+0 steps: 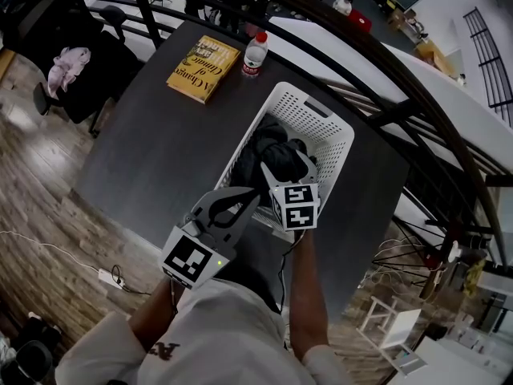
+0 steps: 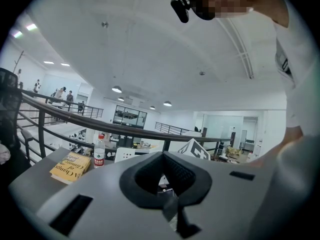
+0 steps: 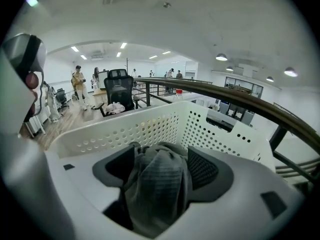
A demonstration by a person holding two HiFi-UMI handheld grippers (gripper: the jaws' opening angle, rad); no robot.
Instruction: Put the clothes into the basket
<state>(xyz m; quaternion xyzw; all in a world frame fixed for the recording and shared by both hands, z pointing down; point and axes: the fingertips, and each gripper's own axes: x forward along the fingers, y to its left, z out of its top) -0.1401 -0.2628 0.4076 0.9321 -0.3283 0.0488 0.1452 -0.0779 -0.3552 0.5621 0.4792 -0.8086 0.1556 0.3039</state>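
Nearly done, as I judge it. A dark heap of clothes [image 1: 268, 155] lies inside the white basket [image 1: 337, 139], and the dark table [image 1: 152, 151] bears no other garment, only a yellow book [image 1: 203, 68] and a water bottle [image 1: 255, 53]. My right gripper [image 1: 298, 163] hangs over the basket's near end. Its jaws stand apart with a grey cloth [image 3: 157, 184] loose between them; the pads do not press on it. What is left, I think, is for that cloth to drop clear onto the heap. My left gripper [image 1: 244, 200] waits just short of the basket's near rim, jaws together at the tips with nothing in them.

The right gripper view alone shows that grey cloth bunched between my open jaws, with the basket's perforated wall [image 3: 150, 129] behind it; from the head view the gripper covers that spot. The left gripper view looks level over the table, past the shut tips, and takes in nothing of the basket's inside. Only the head view shows the whole table top and a pale garment on a chair [image 1: 68, 66] off beyond it; whether that belongs to the job I cannot tell.
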